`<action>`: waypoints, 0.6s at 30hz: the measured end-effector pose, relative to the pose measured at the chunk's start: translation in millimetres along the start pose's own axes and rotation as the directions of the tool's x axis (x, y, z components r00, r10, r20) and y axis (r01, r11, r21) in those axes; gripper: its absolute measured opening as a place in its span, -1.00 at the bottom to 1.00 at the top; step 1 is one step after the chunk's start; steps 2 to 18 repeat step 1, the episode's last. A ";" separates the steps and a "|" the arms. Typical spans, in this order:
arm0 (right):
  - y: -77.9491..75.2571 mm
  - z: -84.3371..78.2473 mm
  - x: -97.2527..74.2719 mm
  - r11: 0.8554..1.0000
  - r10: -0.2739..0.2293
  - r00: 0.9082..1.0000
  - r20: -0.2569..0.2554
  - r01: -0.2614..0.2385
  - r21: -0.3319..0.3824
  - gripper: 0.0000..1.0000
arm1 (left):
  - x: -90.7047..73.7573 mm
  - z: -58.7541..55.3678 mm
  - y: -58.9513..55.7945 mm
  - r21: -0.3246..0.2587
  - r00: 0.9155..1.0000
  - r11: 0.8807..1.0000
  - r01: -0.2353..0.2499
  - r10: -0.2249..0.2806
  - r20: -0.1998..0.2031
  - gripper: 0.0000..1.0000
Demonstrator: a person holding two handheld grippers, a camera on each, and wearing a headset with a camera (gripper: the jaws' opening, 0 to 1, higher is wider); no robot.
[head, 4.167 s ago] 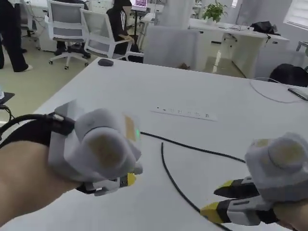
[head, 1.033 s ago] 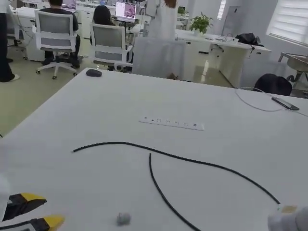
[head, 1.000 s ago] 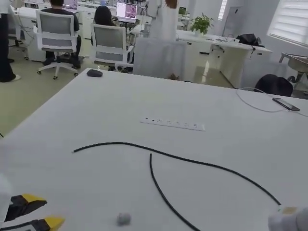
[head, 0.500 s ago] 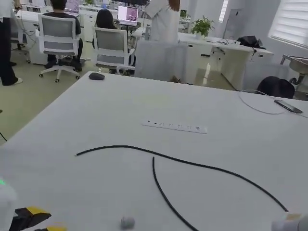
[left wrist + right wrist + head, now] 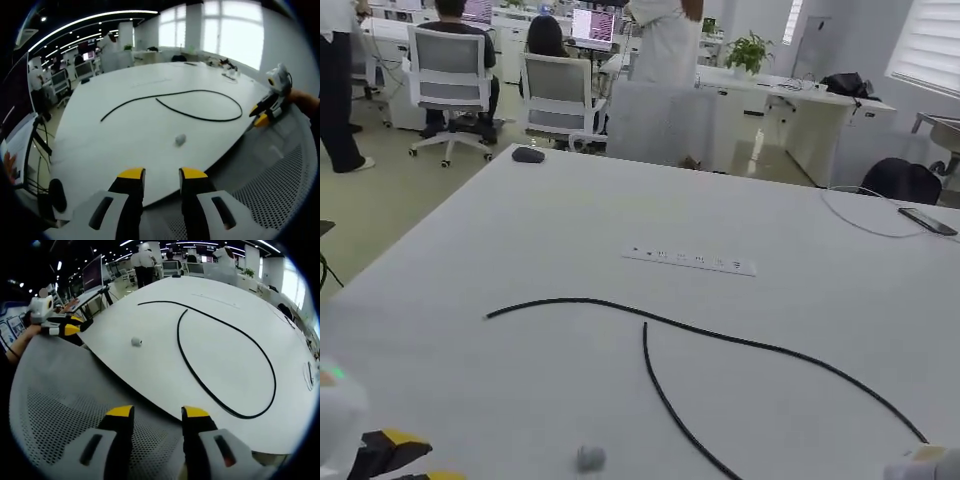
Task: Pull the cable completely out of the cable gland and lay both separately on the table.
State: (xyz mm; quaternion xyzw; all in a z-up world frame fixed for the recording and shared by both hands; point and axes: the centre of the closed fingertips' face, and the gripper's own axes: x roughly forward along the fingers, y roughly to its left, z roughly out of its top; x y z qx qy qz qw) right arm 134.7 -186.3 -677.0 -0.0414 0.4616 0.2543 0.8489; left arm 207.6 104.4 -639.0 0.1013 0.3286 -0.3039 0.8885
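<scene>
left claw point(image 5: 162, 174) hangs off the near left edge of the desk point(image 5: 570, 200), jaws released with nothing between them. to its right the small grey cable gland point(image 5: 589, 459) lies alone on the desk, apart from the black cable point(image 5: 740, 343), which curves across the middle toward the right. right claw point(image 5: 157, 412) sits off the near right edge, also released and empty.
</scene>
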 end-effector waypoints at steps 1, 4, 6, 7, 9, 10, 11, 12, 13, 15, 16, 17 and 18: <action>-0.1 -0.4 0.3 1.000 0.002 1.000 -0.001 -0.002 0.004 -0.20 | 0.0 0.1 0.1 0.000 1.000 1.000 -0.001 0.001 0.000 -0.43; -0.1 -0.4 0.3 1.000 0.002 1.000 -0.001 -0.002 0.004 -0.20 | 0.0 0.1 0.1 0.000 1.000 1.000 -0.001 0.001 0.000 -0.43; -0.1 -0.4 0.3 1.000 0.002 1.000 -0.001 -0.002 0.004 -0.20 | 0.0 0.1 0.1 0.000 1.000 1.000 -0.001 0.001 0.000 -0.43; -0.1 -0.4 0.3 1.000 0.002 1.000 -0.001 -0.002 0.004 -0.20 | 0.0 0.1 0.1 0.000 1.000 1.000 -0.001 0.001 0.000 -0.43; -0.1 -0.4 0.3 1.000 0.002 1.000 -0.001 -0.002 0.004 -0.20 | 0.0 0.1 0.1 0.000 1.000 1.000 -0.001 0.001 0.000 -0.43; -0.1 -0.4 0.3 1.000 0.002 1.000 -0.001 -0.002 0.004 -0.20 | 0.0 0.1 0.1 0.000 1.000 1.000 -0.001 0.001 0.000 -0.43; -0.1 -0.4 0.3 1.000 0.002 1.000 -0.001 -0.002 0.004 -0.20 | 0.0 0.1 0.1 0.000 1.000 1.000 -0.001 0.001 0.000 -0.43; -0.1 -0.4 0.3 1.000 0.002 1.000 -0.001 -0.002 0.004 -0.20 | 0.0 0.1 0.1 0.000 1.000 1.000 -0.001 0.001 0.000 -0.43; -0.1 -0.4 0.3 1.000 0.002 1.000 -0.001 -0.002 0.004 -0.20 | 0.0 0.1 0.1 0.000 1.000 1.000 -0.001 0.001 0.000 -0.43; -0.1 -0.4 0.3 1.000 0.002 1.000 -0.001 -0.002 0.004 -0.20 | 0.0 0.1 0.1 0.000 1.000 1.000 -0.001 0.001 0.000 -0.43; -0.1 -0.4 0.3 1.000 0.002 1.000 -0.001 -0.002 0.004 -0.20 | 0.0 0.1 0.1 0.000 1.000 1.000 -0.001 0.001 0.000 -0.43; -0.1 -0.4 0.3 1.000 0.002 1.000 -0.001 -0.002 0.004 -0.20 | 0.0 0.1 0.1 0.000 1.000 1.000 -0.001 0.001 0.000 -0.43; -0.1 -0.4 0.3 1.000 0.002 1.000 -0.001 -0.002 0.004 -0.20 | 0.0 0.1 0.1 0.000 1.000 1.000 -0.001 0.001 0.000 -0.43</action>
